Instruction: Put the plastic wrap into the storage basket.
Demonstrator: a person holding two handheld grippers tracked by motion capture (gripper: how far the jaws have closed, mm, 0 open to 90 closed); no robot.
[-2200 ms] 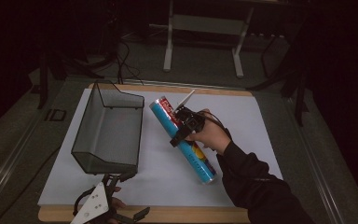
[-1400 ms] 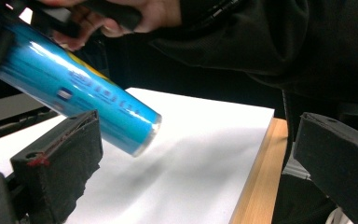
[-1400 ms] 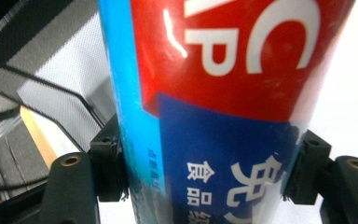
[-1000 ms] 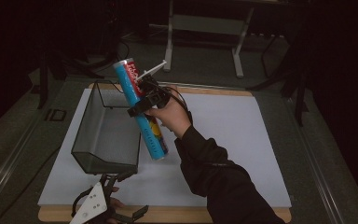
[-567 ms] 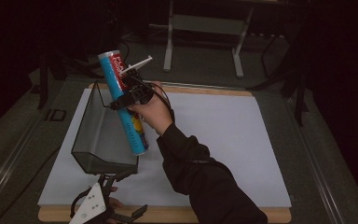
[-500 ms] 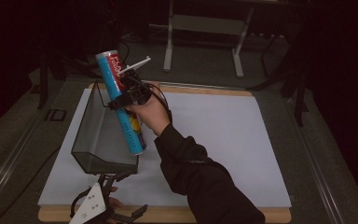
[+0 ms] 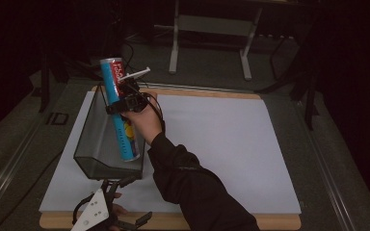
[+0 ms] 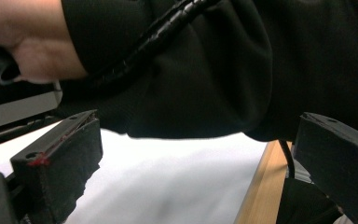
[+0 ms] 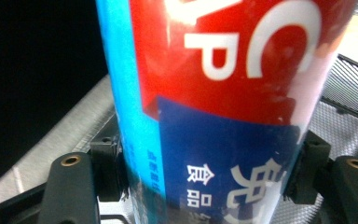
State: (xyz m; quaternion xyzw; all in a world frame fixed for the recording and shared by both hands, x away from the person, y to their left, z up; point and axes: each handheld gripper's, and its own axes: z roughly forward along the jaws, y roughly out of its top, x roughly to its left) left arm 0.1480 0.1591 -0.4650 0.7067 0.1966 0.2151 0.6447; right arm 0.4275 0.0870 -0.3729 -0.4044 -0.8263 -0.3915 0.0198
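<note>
The right gripper pinches the can across its upper half, long axis near upright, base low inside the mesh bin at the table's left edge, while the left gripper rests spread at the near edge

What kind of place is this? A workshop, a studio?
Probably a lab or recording studio: a wooden table under a white sheet, dark surroundings, metal stand legs behind, and a person working with handheld grippers, the right gripper lowering a tube can into a mesh basket.
</note>
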